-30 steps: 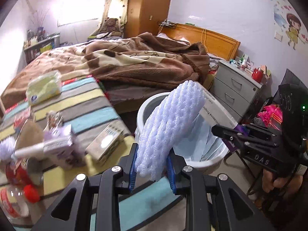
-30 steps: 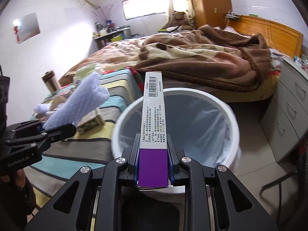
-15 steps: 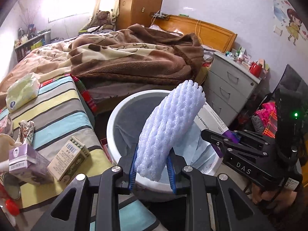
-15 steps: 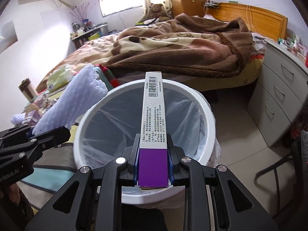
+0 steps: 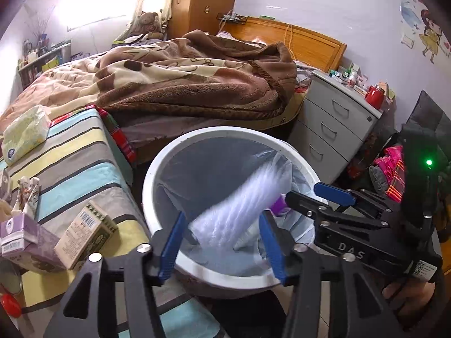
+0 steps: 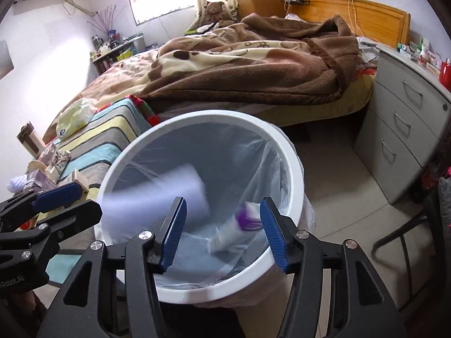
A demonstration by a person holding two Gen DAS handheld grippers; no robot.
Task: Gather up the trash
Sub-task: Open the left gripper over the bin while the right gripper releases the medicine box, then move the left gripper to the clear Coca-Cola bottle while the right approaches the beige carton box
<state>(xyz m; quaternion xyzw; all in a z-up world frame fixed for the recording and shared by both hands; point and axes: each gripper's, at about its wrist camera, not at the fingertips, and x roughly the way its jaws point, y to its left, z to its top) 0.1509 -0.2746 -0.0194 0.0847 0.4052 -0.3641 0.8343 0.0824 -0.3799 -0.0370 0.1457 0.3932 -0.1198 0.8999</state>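
A white round trash bin [image 5: 157, 174] with a clear liner stands on the floor beside the striped table; it also shows in the right wrist view [image 6: 293, 155]. My left gripper [image 5: 222, 242] is open above its near rim. The white foam net sleeve [image 5: 239, 211] is blurred in mid-fall into the bin, also in the right wrist view [image 6: 174, 191]. My right gripper [image 6: 222, 233] is open over the bin. The purple-and-white box [image 6: 239, 225] is dropping inside the liner, and its purple end shows in the left wrist view [image 5: 277, 207].
A striped cloth table [image 5: 70, 152] at the left holds a cardboard box [image 5: 84, 236], a purple carton [image 5: 22, 236] and a tissue pack [image 5: 25, 132]. A bed with a brown blanket [image 5: 183, 84] lies behind the bin. A grey drawer cabinet [image 5: 332, 124] stands at the right.
Both grippers opened over the bin. The foam net sleeve left the left gripper and the purple-and-white box left the right gripper; both are falling into the bin.
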